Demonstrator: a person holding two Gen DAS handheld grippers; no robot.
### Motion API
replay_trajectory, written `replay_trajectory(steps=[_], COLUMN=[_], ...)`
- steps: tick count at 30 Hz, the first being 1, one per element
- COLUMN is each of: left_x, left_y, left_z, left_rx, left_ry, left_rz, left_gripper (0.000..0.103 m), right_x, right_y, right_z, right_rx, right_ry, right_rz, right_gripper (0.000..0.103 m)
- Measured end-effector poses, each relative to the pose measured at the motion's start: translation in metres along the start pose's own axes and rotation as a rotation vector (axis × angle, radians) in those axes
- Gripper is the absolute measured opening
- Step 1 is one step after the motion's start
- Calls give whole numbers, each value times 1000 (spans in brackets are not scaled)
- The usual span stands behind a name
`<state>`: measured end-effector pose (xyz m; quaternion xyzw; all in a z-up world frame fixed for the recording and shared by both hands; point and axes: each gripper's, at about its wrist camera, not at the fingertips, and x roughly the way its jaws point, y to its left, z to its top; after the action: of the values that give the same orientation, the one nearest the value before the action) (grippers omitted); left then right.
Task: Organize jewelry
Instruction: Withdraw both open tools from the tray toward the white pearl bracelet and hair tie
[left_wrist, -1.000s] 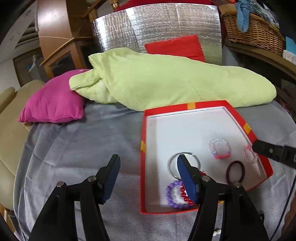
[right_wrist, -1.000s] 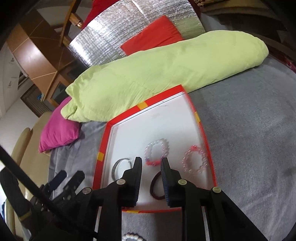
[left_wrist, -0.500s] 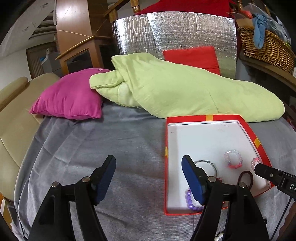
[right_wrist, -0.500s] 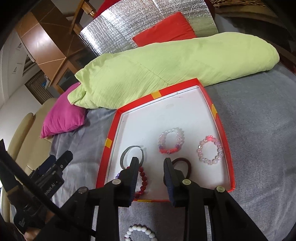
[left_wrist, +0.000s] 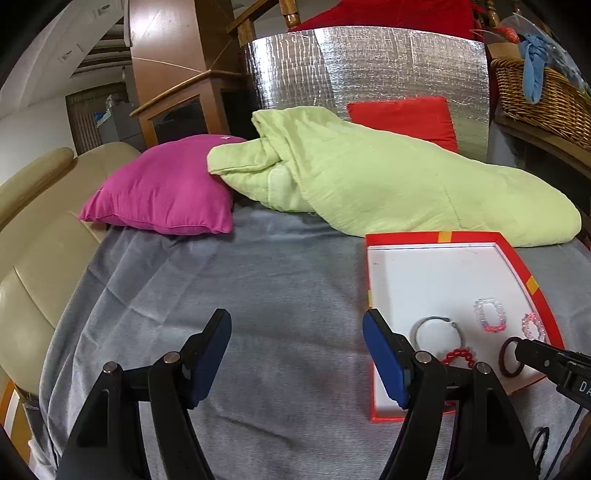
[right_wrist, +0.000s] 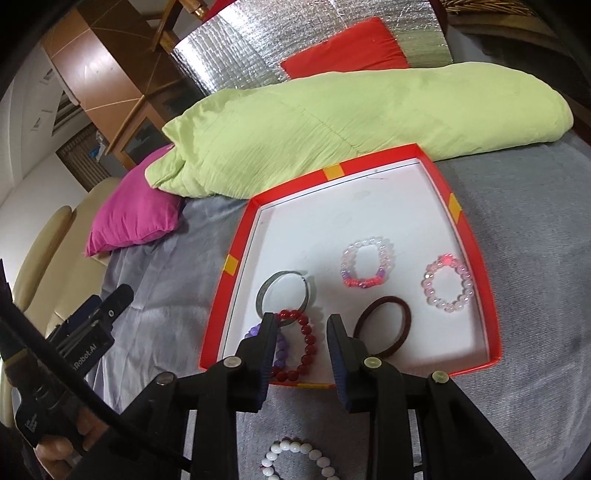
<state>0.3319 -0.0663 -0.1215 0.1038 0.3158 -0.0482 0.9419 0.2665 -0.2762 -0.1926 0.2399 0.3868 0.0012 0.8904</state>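
Observation:
A red box with a white floor (right_wrist: 373, 221) (left_wrist: 436, 266) lies on the grey blanket. In it lie a silver bangle (right_wrist: 283, 295), a red bead bracelet (right_wrist: 306, 343), a purple bead bracelet (right_wrist: 279, 354), a pink-and-clear bracelet (right_wrist: 365, 267), a pale pink bracelet (right_wrist: 447, 282) and a dark hair tie (right_wrist: 382, 326). A white bead bracelet (right_wrist: 295, 459) lies on the blanket in front of the box. My right gripper (right_wrist: 301, 332) is open and empty, over the box's near edge. My left gripper (left_wrist: 297, 332) is wide open and empty, over the blanket left of the box.
A green quilt (left_wrist: 388, 181) and a magenta pillow (left_wrist: 162, 188) lie behind the box. A red cushion (left_wrist: 402, 118) leans on a silver foil panel (left_wrist: 369, 66). A wicker basket (left_wrist: 539, 96) stands at the far right. A beige sofa (left_wrist: 33, 236) borders the left.
My left gripper has drawn back and left, off the box. My right gripper has pulled back toward the box's near edge and opened wider; the white bead bracelet has come into view.

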Motion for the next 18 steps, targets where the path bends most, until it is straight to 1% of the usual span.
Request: replay_trajectory(steps=[7, 18], left_x=[-1, -3], left_y=[13, 20], left_z=[-1, -2], left_rx=[-14, -19], left_ry=[-3, -8], left_rz=[17, 24], left_gripper=[74, 74], right_x=[3, 5], right_y=[11, 21], right_z=[-5, -10], right_rx=[-28, -58], right_ry=[13, 24], right_rz=[12, 26], right_gripper=[30, 30])
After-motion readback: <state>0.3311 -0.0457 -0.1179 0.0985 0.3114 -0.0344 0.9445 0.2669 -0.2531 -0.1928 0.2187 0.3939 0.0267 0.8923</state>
